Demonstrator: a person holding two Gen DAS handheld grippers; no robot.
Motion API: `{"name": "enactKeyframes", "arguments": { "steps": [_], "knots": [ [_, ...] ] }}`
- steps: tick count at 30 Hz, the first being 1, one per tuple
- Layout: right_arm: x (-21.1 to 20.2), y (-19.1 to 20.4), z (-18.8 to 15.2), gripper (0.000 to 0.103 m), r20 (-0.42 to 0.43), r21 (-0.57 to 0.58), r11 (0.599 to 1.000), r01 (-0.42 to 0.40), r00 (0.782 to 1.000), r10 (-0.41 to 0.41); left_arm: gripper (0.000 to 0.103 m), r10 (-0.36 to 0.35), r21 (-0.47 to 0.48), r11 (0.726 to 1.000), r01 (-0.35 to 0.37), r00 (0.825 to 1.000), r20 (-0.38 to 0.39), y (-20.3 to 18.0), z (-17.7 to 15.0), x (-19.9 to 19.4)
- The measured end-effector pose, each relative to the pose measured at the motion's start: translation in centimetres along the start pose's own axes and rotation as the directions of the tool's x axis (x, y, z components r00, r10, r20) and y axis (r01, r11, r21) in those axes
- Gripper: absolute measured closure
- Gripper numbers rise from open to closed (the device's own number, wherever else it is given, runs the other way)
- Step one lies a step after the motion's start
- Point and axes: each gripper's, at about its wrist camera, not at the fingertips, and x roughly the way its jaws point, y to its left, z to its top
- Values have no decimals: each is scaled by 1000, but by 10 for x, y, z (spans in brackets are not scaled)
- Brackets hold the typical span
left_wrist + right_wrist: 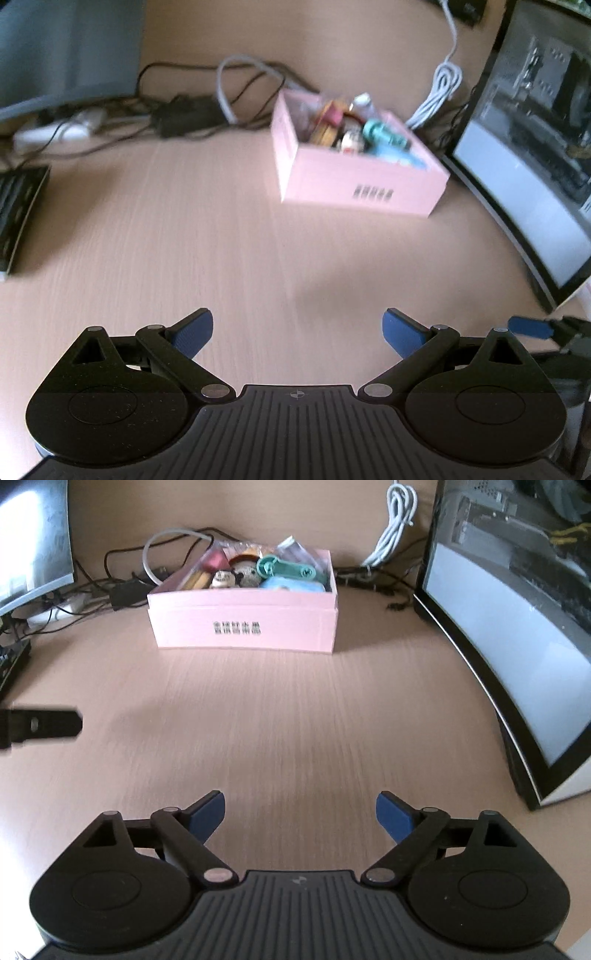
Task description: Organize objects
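1. The left gripper [297, 330] hangs over bare desk with its blue pads spread wide and nothing between them. The right gripper [300, 812] is the same: jaws apart, empty, low over the wood.

2. Each tool's tip pokes into the other's view at the edge, so the two are close side by side. If both go forward at once toward the same target, they could knock fingers.

3. The desk [258, 720] between the grippers and the box is bare; I see no loose item on it left to gather. The risk is a grab at nothing, or a needless dig into a box that looks already filled.

4. The pink box [243, 622] stands well ahead, near the back of the desk, packed with small things: a teal plastic piece [284, 566], a round figure head [223, 579], and wrapped bits piled above the rim. A finger pushed in among them could tip one out, or shove the light box backward.

5. Behind the box lies a tangle of cables [122, 576], and a coiled white cord [397, 517] to its right. A box pushed back would ride onto them and tilt.

6. A monitor [517, 627] stands close on the right. A wide swing of the right tool could strike its screen.

7. Both views are smeared, so small details inside the box are uncertain.
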Motion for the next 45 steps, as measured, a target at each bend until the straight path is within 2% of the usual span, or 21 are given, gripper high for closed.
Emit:
{"name": "enactKeyframes", "arguments": {
  "steps": [5, 7, 13, 16, 19, 23, 45],
  "knots": [
    [8, -9, -5, 3, -4, 5, 1000, -28, 1000, 28, 2, 92, -56, 994, -93, 995, -26, -11, -26, 11],
    [11, -10, -7, 0, 13, -16, 999, -41, 999, 41, 2, 138, -14, 990, -138, 990, 4, -21, -29, 17],
    [31, -18, 7, 0, 78, -40, 996, -81, 993, 84, 1, 229, 36, 972, -232, 971, 74, -42, -23, 42],
    [42, -21, 16, 0, 110, -71, 992, -107, 987, 114, 1, 236, 29, 970, -242, 964, 121, -45, -18, 52],
    [52, -23, 22, 0, 160, -74, 991, -108, 980, 119, 1, 248, 17, 967, -252, 960, 132, -43, -11, 59],
    [61, -26, 28, 0, 193, -37, 996, -79, 977, 85, 1, 251, 16, 967, -255, 958, 139, -42, -8, 62],
    [66, -26, 33, 0, 195, -33, 997, -75, 978, 80, 1, 245, 17, 968, -250, 958, 151, -38, -7, 63]
  ]
}}
